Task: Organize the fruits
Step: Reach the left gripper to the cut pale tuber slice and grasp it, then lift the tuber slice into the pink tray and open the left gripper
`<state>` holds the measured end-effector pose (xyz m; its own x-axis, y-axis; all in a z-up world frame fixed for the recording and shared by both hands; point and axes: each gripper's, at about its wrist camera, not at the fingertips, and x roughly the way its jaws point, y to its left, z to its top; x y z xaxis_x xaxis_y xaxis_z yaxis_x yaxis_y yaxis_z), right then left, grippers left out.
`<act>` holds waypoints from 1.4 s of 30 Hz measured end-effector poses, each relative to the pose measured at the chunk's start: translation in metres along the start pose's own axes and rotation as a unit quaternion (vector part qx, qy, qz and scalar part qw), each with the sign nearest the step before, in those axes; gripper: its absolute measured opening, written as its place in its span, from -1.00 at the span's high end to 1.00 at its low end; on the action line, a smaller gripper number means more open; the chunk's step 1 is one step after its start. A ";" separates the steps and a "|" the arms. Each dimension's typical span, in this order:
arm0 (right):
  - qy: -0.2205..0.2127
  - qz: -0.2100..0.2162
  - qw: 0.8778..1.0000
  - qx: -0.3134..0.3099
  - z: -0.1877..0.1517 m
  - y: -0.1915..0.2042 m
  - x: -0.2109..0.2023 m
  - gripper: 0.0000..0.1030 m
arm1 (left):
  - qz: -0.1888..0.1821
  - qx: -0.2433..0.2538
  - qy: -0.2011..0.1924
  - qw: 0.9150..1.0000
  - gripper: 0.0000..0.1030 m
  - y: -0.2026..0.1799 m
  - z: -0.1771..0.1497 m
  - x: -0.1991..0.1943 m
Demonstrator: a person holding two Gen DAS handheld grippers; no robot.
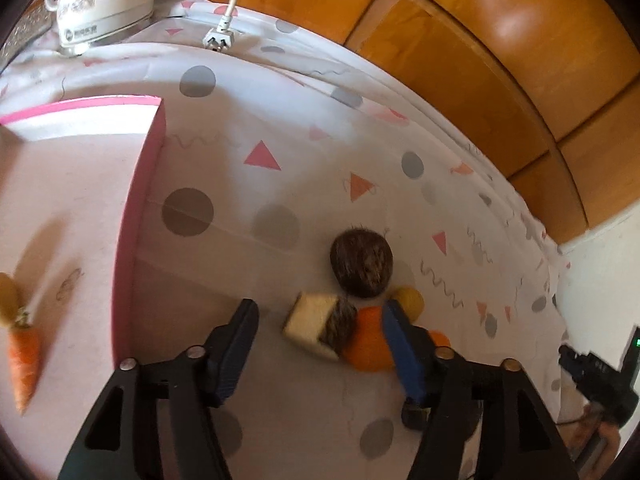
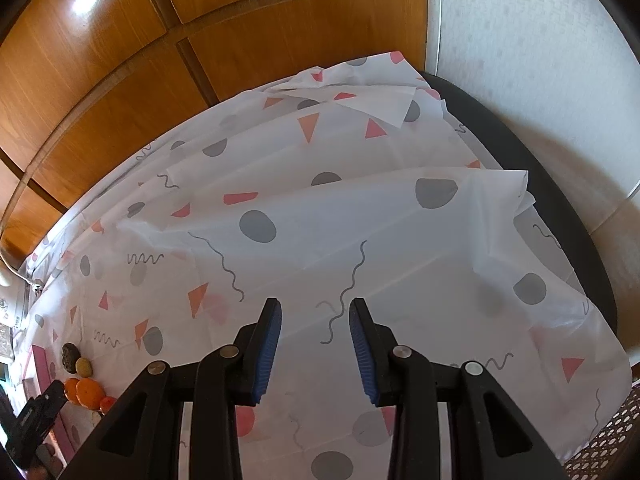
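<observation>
- Left gripper (image 1: 320, 344) hanging above the fruit cluster, jaws spread, nothing pinched; coconut wedge (image 1: 320, 326) lying in the gap between the two blue pads, not touching either as far as can be told.
- Right-hand pad of that gripper overlapping the large orange (image 1: 366, 344) in the left wrist view; contact or mere overlap not resolvable.
- Landmark for positions: large orange. Coconut wedge touching it on the box side, cut white face turned toward the box.
- Small orange fruit (image 1: 438, 340) just beside the large orange on the far side from the box, mostly hidden behind the pad.
- Yellow-tan fruit (image 1: 408, 300) just beyond the large orange; whole brown coconut (image 1: 362, 264) beyond that, close against the wedge.
- Pink box (image 1: 136, 216) well apart from the large orange, to the left in the left wrist view; already holding a carrot (image 1: 24, 360) and a yellowish piece (image 1: 8, 296) at its near corner.
- Right gripper (image 2: 314, 344) parked over bare patterned tablecloth (image 2: 360, 220), well apart from the large orange; jaws partly spread, empty.
- Beyond the cloth: white kettle (image 1: 104, 4) and a loose plug (image 1: 218, 38), then wooden cabinet doors (image 1: 480, 60).
- Step in hand, by judgement: approach to pick the next item from the cluster, likely the coconut wedge, for transfer to the box.
- Next move, by judgement: lower further, centre the wedge between the pads without nudging the large orange, close on its flat sides, lift clear, carry over the pink wall.
</observation>
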<state>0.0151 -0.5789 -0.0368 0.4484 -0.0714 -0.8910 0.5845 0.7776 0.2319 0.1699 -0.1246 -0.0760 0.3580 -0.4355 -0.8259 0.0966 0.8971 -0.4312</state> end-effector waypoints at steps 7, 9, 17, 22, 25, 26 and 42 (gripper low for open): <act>-0.001 -0.004 1.000 -0.003 0.001 0.000 0.001 0.31 | -0.027 0.008 0.010 1.000 0.08 0.000 0.004 0.000; -0.002 -0.006 1.000 0.000 0.001 -0.002 0.001 0.31 | -0.029 -0.004 0.016 0.999 0.26 0.004 0.005 0.000; 0.001 -0.013 1.000 0.004 0.001 -0.005 0.003 0.31 | -0.006 0.021 0.006 1.000 0.32 0.011 -0.005 -0.028; 0.000 -0.013 1.000 0.008 -0.001 -0.006 0.001 0.31 | 0.035 0.093 -0.003 0.995 0.32 -0.005 -0.015 -0.029; 0.001 -0.011 1.000 0.008 -0.002 -0.005 0.000 0.31 | 0.040 0.132 0.018 0.990 0.32 -0.011 -0.025 -0.024; 0.001 -0.010 1.000 0.006 -0.002 -0.004 0.000 0.31 | 0.044 0.144 0.022 0.988 0.31 -0.013 -0.029 -0.022; 0.004 -0.009 1.000 0.003 -0.002 -0.003 0.001 0.31 | 0.089 0.210 0.020 0.973 0.34 -0.023 -0.043 -0.006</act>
<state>0.0129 -0.5800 -0.0392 0.4328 -0.0802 -0.8979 0.5961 0.7727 0.2183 0.1259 -0.1457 -0.0768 0.3674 -0.2662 -0.8911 0.4108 0.9061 -0.1013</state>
